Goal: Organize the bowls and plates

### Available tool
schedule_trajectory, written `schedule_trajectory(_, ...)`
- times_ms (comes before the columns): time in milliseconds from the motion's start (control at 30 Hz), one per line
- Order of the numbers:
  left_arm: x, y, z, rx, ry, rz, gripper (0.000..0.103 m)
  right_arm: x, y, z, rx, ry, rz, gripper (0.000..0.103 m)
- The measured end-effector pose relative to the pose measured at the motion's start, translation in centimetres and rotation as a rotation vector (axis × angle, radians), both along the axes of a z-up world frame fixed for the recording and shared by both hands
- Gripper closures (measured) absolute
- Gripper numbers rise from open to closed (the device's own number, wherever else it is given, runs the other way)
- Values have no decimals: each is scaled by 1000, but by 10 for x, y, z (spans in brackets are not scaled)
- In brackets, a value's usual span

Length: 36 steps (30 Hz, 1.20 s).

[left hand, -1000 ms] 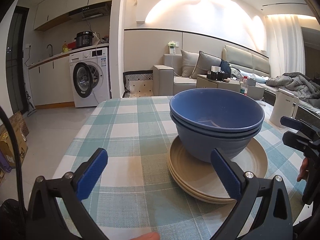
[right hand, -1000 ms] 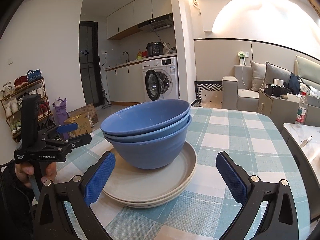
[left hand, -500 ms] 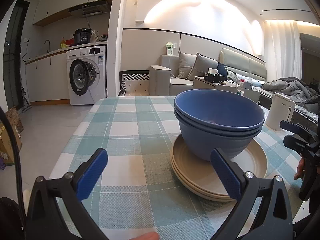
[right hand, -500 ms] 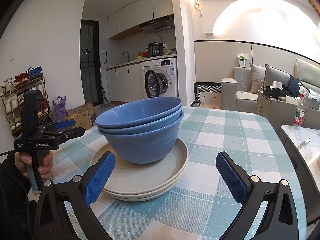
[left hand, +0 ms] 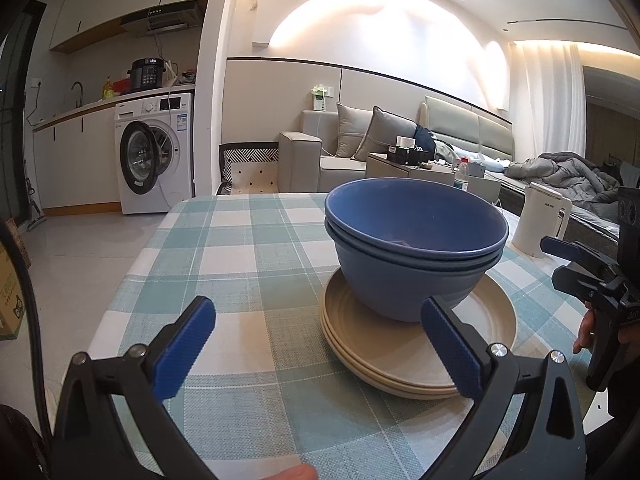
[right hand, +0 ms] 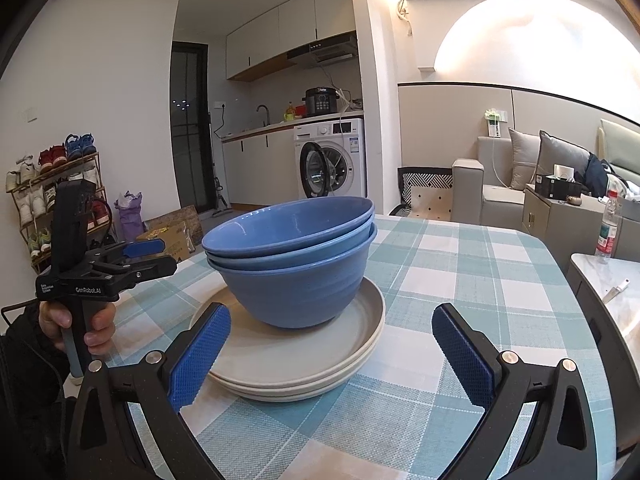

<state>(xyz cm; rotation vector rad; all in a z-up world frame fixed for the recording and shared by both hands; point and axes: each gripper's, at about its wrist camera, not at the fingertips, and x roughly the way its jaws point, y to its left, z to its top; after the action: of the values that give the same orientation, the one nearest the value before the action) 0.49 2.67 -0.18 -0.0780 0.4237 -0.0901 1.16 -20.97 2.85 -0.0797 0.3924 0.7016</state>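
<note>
Three nested blue bowls (left hand: 412, 256) (right hand: 296, 264) stand on a stack of beige plates (left hand: 492, 320) (right hand: 360, 344) on the checked tablecloth (left hand: 240, 248). My left gripper (left hand: 318, 344) is open and empty, just short of the plates' near left side. My right gripper (right hand: 330, 356) is open and empty, its jaws wide in front of the plate stack. Each gripper shows in the other's view, the right at the far right (left hand: 568, 260), the left at the left (right hand: 140, 254).
A white kettle (left hand: 540, 220) stands past the table's right edge. A side counter with a water bottle (right hand: 606, 232) lies right of the table. A washing machine (left hand: 154, 152), sofa and shoe rack (right hand: 44, 200) stand beyond.
Both grippers have drawn back a little and risen. The bowls and plates have stayed put. Both grippers remain open.
</note>
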Motion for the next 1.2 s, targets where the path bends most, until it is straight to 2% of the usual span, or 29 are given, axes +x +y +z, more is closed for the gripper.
schedule_trajectory(633,-2,-6,1,39,-17,3,0,-2,1,0,-6,-7,2,0)
schedule_trajectory(1200,-3,-6,1,35,-18,8,0,0,2,-1,-4,1,15,0)
